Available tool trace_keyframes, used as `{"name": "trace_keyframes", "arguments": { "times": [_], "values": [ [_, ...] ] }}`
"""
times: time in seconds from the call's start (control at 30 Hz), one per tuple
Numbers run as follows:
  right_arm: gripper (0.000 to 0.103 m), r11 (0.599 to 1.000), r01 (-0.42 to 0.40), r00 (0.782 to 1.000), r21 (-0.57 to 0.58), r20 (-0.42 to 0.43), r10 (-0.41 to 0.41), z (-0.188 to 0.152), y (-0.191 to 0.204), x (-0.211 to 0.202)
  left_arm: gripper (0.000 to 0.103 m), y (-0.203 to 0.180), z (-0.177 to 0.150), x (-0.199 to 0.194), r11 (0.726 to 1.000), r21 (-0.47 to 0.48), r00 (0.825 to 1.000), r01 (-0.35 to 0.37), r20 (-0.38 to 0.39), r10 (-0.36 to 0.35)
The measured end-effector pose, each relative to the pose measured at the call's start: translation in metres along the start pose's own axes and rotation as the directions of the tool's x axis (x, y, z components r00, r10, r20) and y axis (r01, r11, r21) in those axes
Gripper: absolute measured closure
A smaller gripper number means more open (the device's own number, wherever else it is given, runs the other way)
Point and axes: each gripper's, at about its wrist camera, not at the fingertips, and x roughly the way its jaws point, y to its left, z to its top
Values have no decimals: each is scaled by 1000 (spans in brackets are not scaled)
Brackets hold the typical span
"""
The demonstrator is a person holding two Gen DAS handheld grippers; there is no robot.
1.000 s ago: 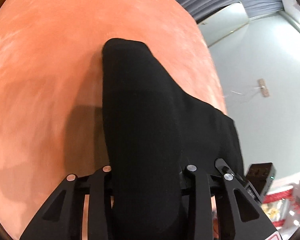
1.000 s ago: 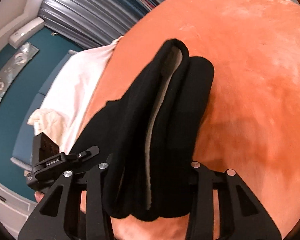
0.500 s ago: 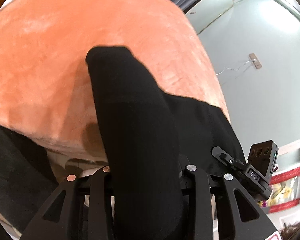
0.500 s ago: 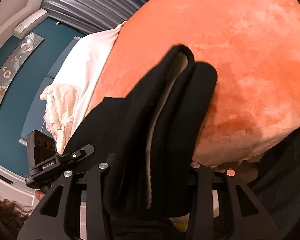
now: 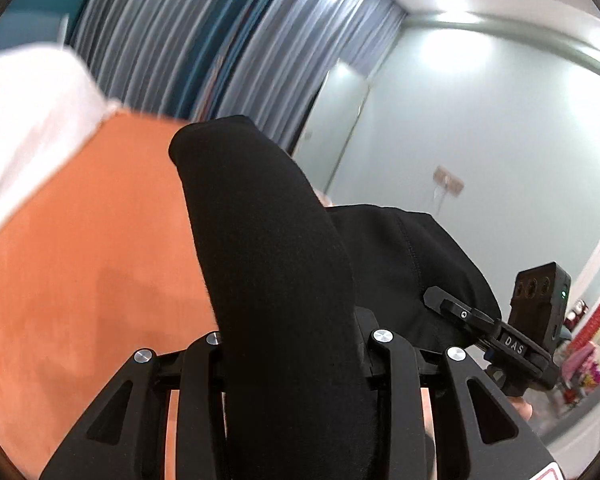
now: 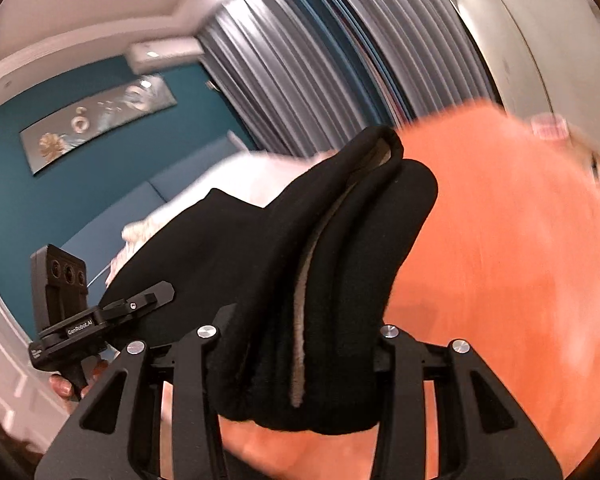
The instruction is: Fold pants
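1. The left gripper [image 5: 296,344] is clamped on a thick bunched fold of the black pants [image 5: 268,240]; the cloth fills the gap between both fingers and stands up past them in a rounded hump.
2. The right gripper [image 6: 296,340] is likewise closed on a bundle of the pants [image 6: 340,248], here doubled, with a pale inner lining showing along the fold edge.
3. The pants stretch between the two grippers: in the left wrist view the cloth runs off to the right toward the right gripper [image 5: 512,340], and in the right wrist view it runs left toward the left gripper [image 6: 80,320].
4. A person's fingertips [image 6: 62,386] show under the left gripper's handle in the right wrist view.
5. The pants are held above an orange blanket [image 5: 80,260] that covers the bed [image 6: 500,260]; whether any part of the cloth touches the blanket cannot be told.
6. White bedding [image 5: 24,120] lies at the far end of the blanket.
7. Grey curtains [image 5: 220,40] hang behind the bed, beside a teal wall [image 6: 80,184] with a framed picture [image 6: 100,120]. Both views are blurred.
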Motion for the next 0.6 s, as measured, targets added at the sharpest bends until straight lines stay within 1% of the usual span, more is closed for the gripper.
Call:
{"name": "trace_keyframes", "arguments": {
  "times": [0.07, 0.1, 0.13, 0.17, 0.2, 0.23, 0.3, 0.37, 0.43, 0.47, 0.53, 0.6],
  "values": [
    [66, 999, -6, 999, -49, 52, 9, 39, -2, 23, 74, 6, 31, 13, 1000, 25, 998, -7, 69, 5],
    [66, 998, -12, 998, -57, 69, 16, 52, -3, 35, 74, 11, 49, 26, 999, 43, 995, -14, 102, 10],
    [66, 997, -13, 995, -77, 96, 21, 71, -9, 53, 73, 14, 60, 39, 998, 53, 993, -24, 121, 17],
    [66, 996, -14, 993, -85, 119, 25, 84, -15, 69, 73, 25, 77, 59, 998, 52, 988, -24, 152, 16],
    [66, 996, -18, 991, -86, 131, 29, 92, -21, 81, 73, 32, 87, 72, 998, 54, 986, -30, 168, 21],
    [66, 997, -21, 989, -79, 147, 32, 105, -34, 103, 73, 41, 94, 82, 998, 53, 983, -34, 180, 24],
    [65, 998, -32, 987, -47, 154, 39, 119, -58, 136, 73, 62, 110, 126, 998, 51, 980, -40, 198, 29],
    [65, 999, -33, 987, -24, 156, 36, 127, -85, 170, 73, 88, 121, 173, 998, 29, 984, -59, 172, 53],
    [65, 1000, -13, 991, -9, 136, 14, 126, -119, 212, 73, 119, 124, 220, 998, -7, 989, -68, 133, 68],
    [65, 1000, -3, 992, 1, 122, 3, 123, -132, 228, 73, 133, 122, 240, 997, -22, 991, -74, 112, 75],
    [65, 999, 32, 997, 26, 71, -34, 110, -165, 272, 73, 160, 112, 285, 995, -44, 993, -94, 73, 98],
    [65, 997, 63, 998, 53, 22, -64, 95, -197, 305, 73, 193, 89, 337, 990, -63, 992, -125, 10, 126]
  ]
}}
